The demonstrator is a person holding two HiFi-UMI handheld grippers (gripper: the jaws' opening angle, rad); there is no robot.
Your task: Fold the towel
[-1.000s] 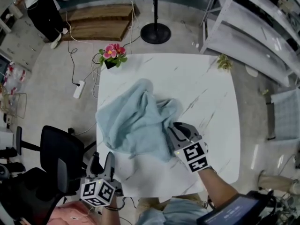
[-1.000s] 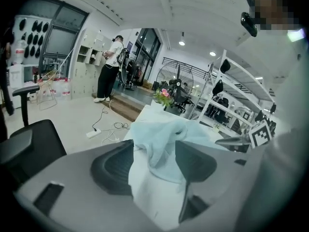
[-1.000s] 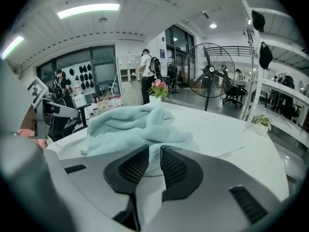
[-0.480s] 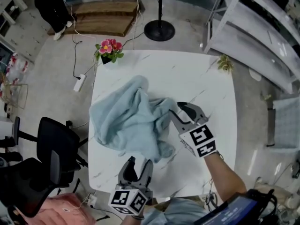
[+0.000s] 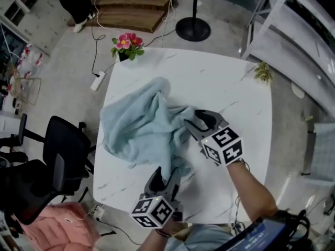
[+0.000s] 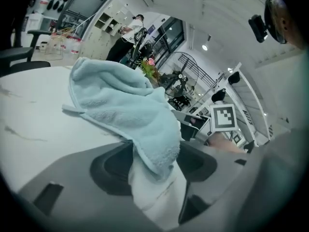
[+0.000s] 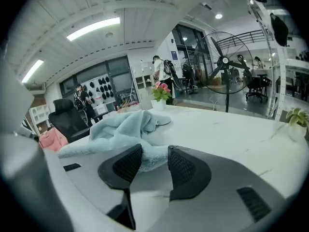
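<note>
A light blue towel (image 5: 141, 127) lies crumpled on the left half of the white marble table (image 5: 230, 88). My left gripper (image 5: 166, 172) is at the towel's near corner. In the left gripper view that corner of the towel (image 6: 145, 129) hangs down between the jaws of the left gripper (image 6: 154, 166), which are wide and still opening. My right gripper (image 5: 196, 120) is at the towel's right edge. Its jaws are opening too, and in the right gripper view a fold of the towel (image 7: 120, 127) lies between the tips of the right gripper (image 7: 154, 161).
A pot of pink flowers (image 5: 125, 43) stands on the table's far left corner and a small green plant (image 5: 263, 72) on the far right corner. A black office chair (image 5: 57, 161) is left of the table, a fan stand (image 5: 192, 27) behind it, and white shelving (image 5: 293, 30) at the right.
My left gripper has swung from beside the table's near left corner rightwards to the towel's near corner. The right gripper has shifted farther along the towel's right edge and its jaws have spread.
</note>
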